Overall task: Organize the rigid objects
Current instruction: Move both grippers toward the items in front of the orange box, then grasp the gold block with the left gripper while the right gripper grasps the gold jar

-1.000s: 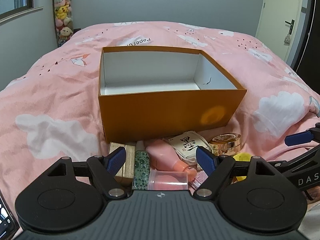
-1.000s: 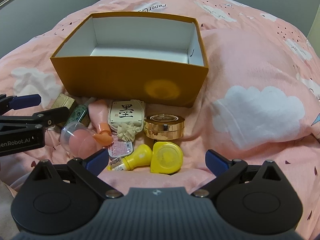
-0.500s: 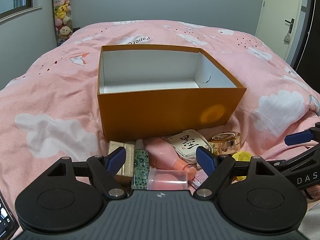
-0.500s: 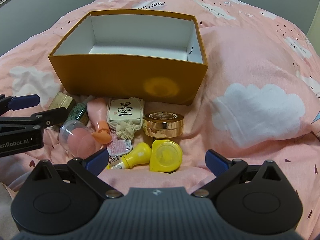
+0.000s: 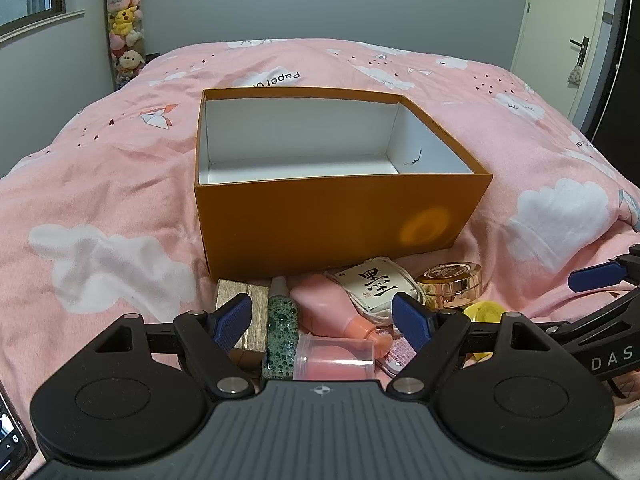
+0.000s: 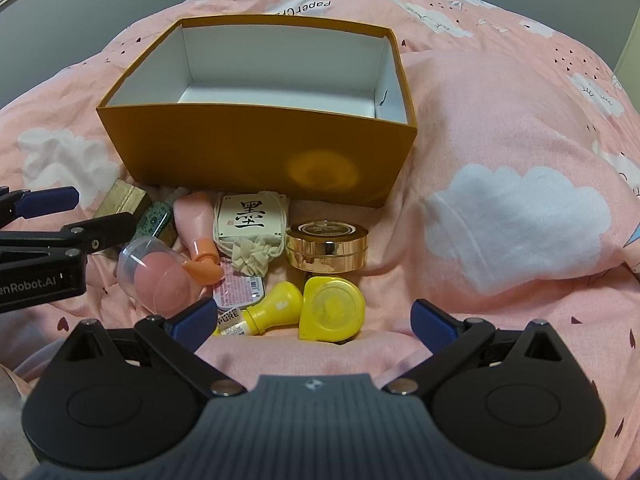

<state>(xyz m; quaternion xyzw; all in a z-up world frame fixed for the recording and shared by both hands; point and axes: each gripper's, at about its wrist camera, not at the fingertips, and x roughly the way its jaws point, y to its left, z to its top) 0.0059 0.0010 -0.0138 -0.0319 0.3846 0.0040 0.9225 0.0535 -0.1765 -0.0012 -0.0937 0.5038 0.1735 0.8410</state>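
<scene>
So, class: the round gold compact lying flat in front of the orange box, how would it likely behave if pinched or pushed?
The gold compact looks rigid, with a shiny metallic rim, so it may slip between the tongs. Lying flat on the soft pink duvet, it would probably slide or sink rather than roll. Tipped on edge, its round shape could let it roll.
</scene>
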